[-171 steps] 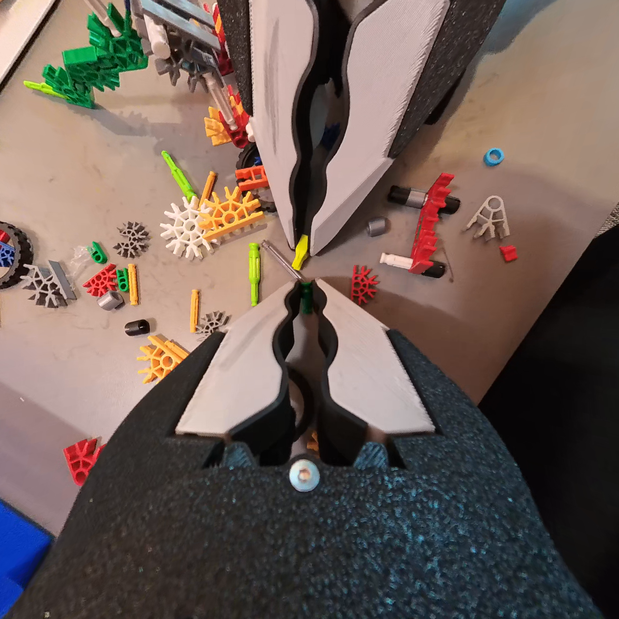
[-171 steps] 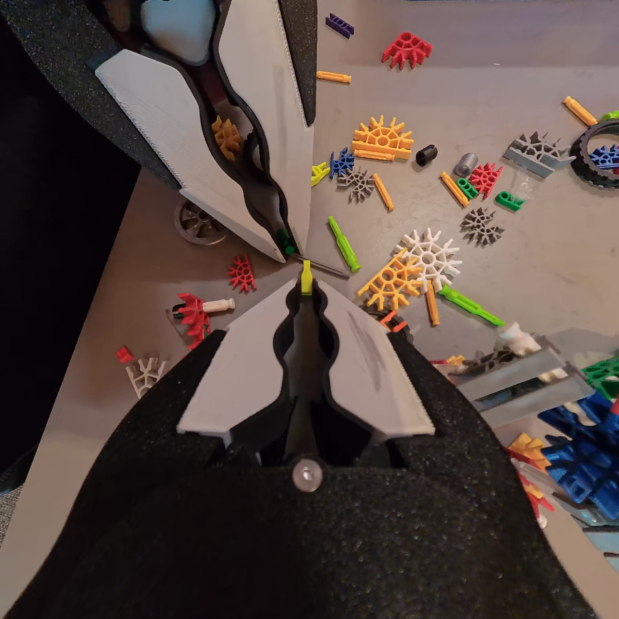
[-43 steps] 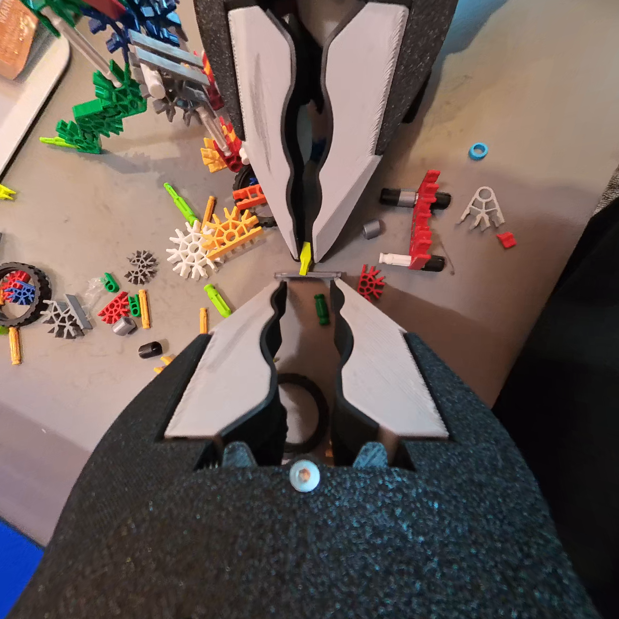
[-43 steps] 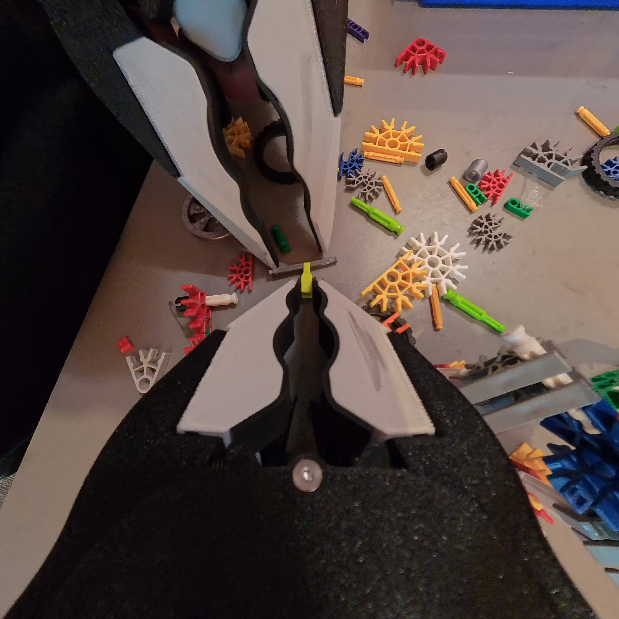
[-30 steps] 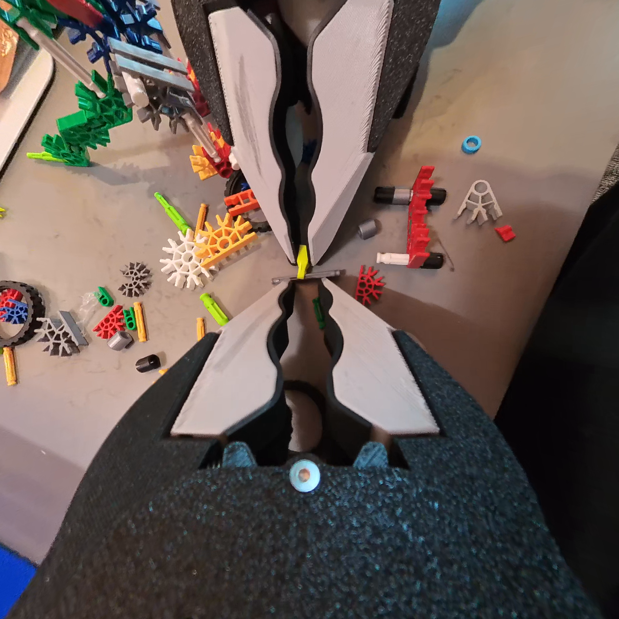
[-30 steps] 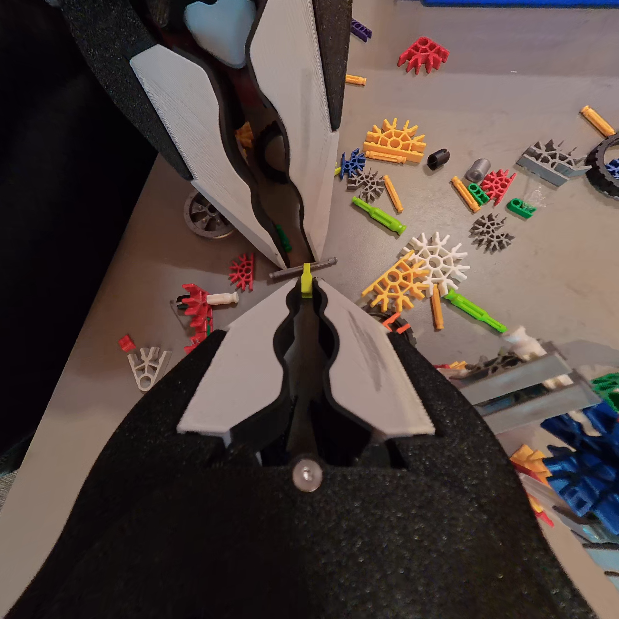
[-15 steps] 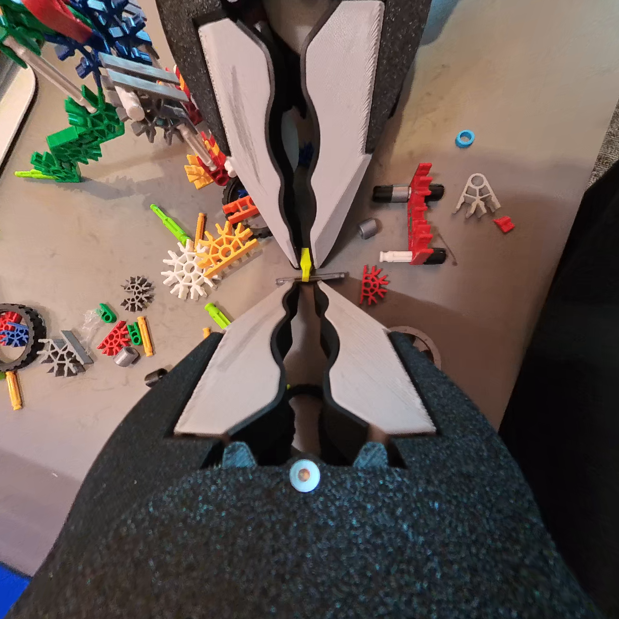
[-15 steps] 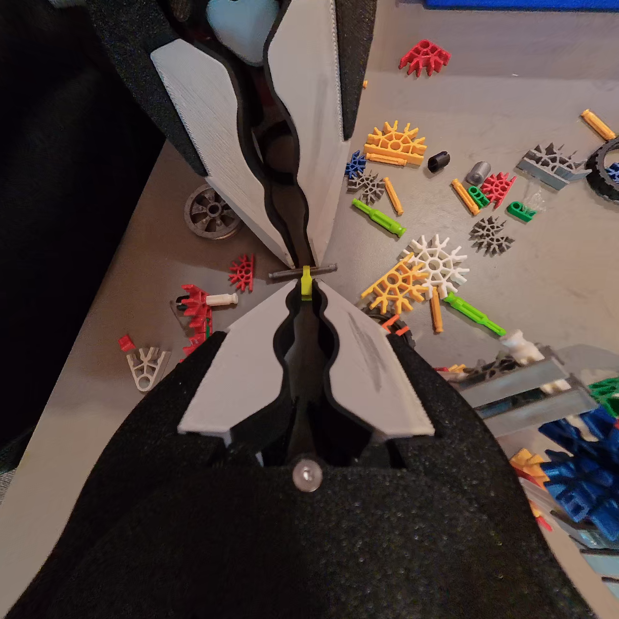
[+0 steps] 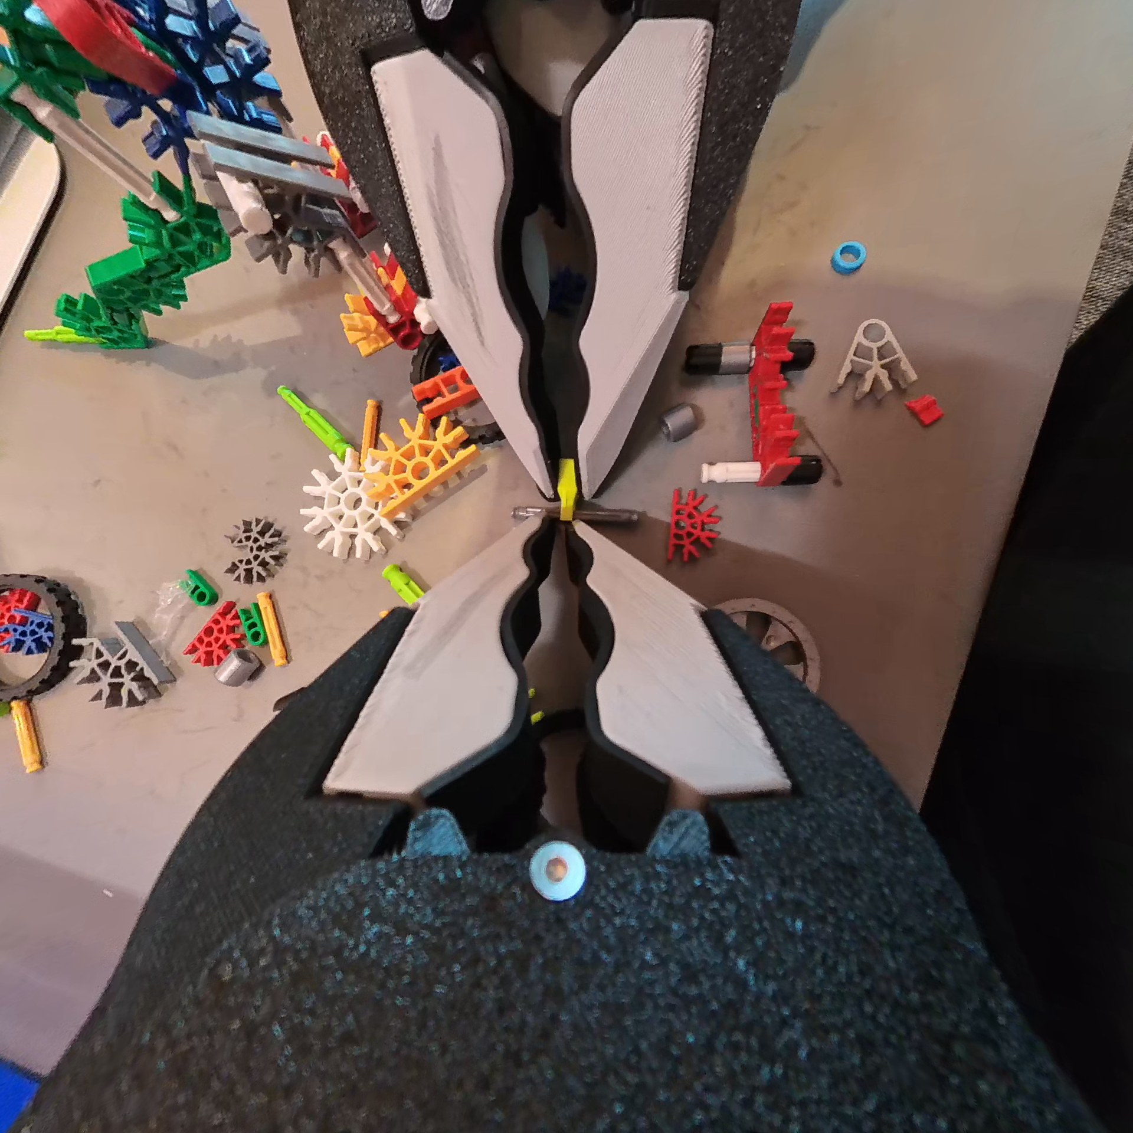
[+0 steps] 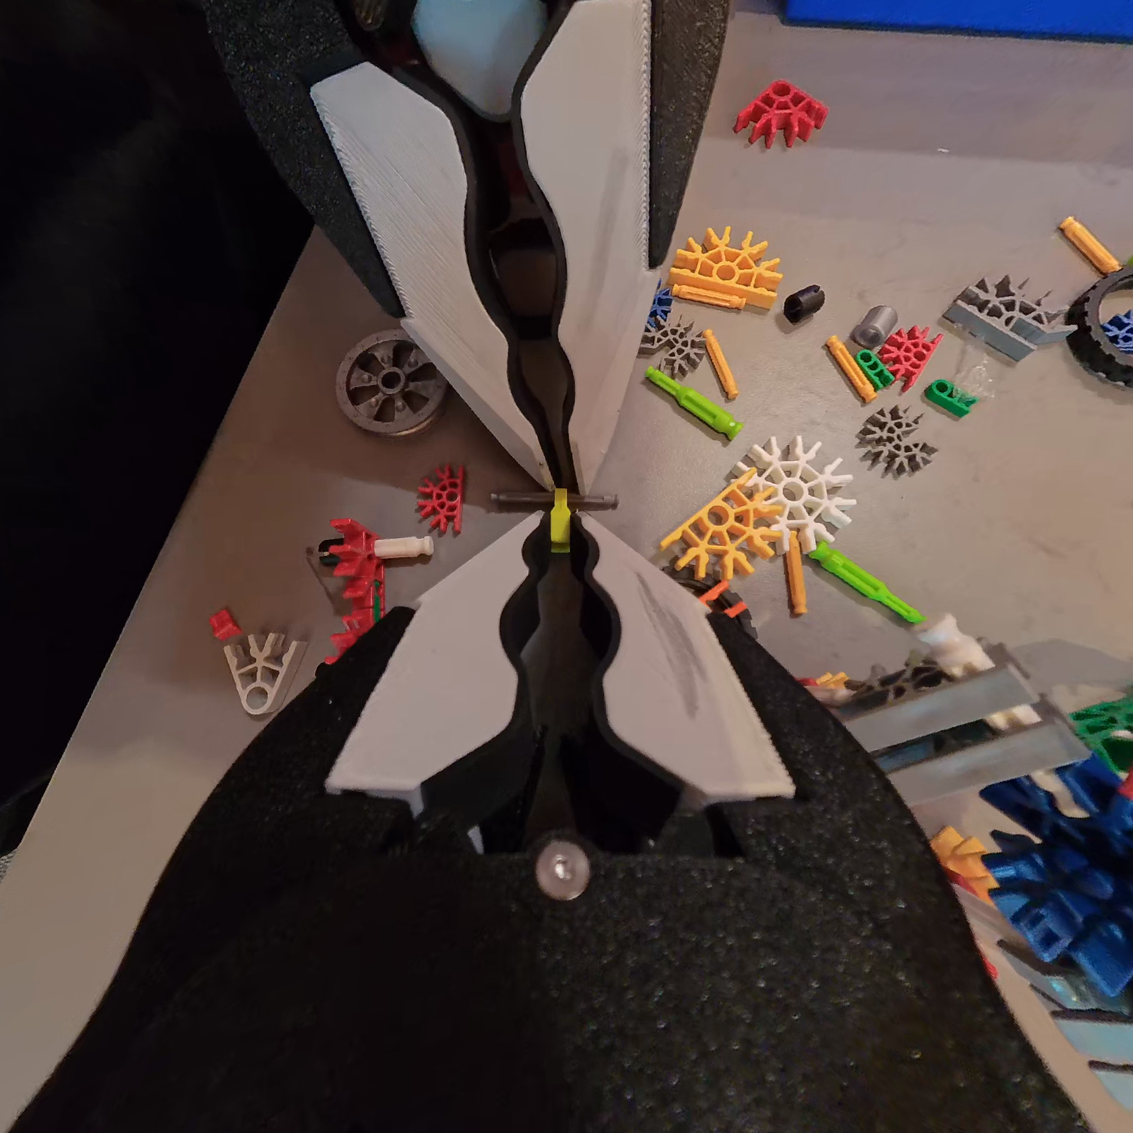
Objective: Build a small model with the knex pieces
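Note:
My right gripper (image 10: 559,528) is shut on a small yellow-green clip (image 10: 559,521), held above the grey table. The clip hooks onto a thin grey rod (image 10: 521,499) that lies crosswise between the two grippers. My left gripper (image 9: 555,530) faces the right one tip to tip. Its jaws are closed, with the tips against the rod where the clip (image 9: 567,490) joins it. I cannot tell whether they pinch the clip's end. The right gripper (image 9: 567,481) shows at the top of the left wrist view, and the left gripper (image 10: 559,481) at the top of the right wrist view.
Loose toy parts litter the table: a white snowflake connector (image 9: 346,506), an orange half-wheel (image 9: 423,466), a red fan connector (image 9: 693,524), a red comb piece with rods (image 9: 769,398) and a grey wheel hub (image 10: 392,383). A green-and-blue built model (image 9: 184,184) stands far left. The table edge (image 9: 1005,466) runs close on the right. Less than 4 cm separates the two grippers' tips. The red fan connector (image 9: 693,524) is about 4 cm from both grippers' fingertips. Look for it in the right wrist view (image 10: 433,500) too.
My left gripper let go of a dark green piece, which lay on the table, then closed its jaws at the rod. The rod turned crosswise on the yellow-green clip. The right gripper kept its grip.

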`<move>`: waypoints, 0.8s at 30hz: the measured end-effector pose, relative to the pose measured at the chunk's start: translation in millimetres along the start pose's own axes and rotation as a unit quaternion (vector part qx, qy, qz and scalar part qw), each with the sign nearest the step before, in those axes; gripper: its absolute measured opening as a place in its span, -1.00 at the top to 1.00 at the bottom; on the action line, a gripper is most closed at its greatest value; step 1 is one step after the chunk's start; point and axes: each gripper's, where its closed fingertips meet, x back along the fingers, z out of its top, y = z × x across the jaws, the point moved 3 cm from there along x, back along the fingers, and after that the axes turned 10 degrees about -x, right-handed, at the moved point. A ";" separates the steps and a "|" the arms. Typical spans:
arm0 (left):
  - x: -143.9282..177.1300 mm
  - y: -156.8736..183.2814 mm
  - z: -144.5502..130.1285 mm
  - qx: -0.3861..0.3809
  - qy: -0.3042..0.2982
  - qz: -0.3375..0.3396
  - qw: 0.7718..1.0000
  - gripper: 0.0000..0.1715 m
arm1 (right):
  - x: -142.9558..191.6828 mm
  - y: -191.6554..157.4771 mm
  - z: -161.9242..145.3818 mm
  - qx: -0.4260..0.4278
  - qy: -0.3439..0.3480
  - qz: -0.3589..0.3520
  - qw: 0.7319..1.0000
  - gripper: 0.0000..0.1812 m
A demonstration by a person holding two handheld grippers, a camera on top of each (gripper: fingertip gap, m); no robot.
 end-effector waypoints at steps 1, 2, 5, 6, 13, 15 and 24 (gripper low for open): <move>0.0 -0.1 0.0 -0.001 0.001 -0.001 1.000 1.00 | 0.0 -0.1 0.0 0.001 0.000 0.000 1.000 0.96; -0.1 -0.2 0.2 -0.003 0.003 -0.002 1.000 1.00 | -0.1 0.0 0.0 0.001 0.000 0.000 1.000 0.97; -0.4 -0.1 0.5 -0.010 0.003 -0.003 1.000 1.00 | 0.0 0.0 0.2 0.001 0.000 0.000 1.000 0.97; -0.4 -0.1 0.7 -0.011 0.004 -0.004 1.000 1.00 | -0.1 -0.1 0.2 0.002 0.000 0.000 1.000 0.97; -1.6 -0.7 2.1 -0.017 0.015 -0.014 1.000 1.00 | -0.1 0.2 0.3 0.001 0.001 0.003 1.000 0.97; -1.8 -0.9 2.3 -0.020 0.017 -0.015 1.000 1.00 | -0.1 0.2 0.2 0.001 0.001 0.002 1.000 0.97; -1.9 -0.3 1.5 -0.020 0.017 -0.003 1.000 1.00 | 0.1 0.1 -0.5 0.009 -0.004 0.001 1.000 0.95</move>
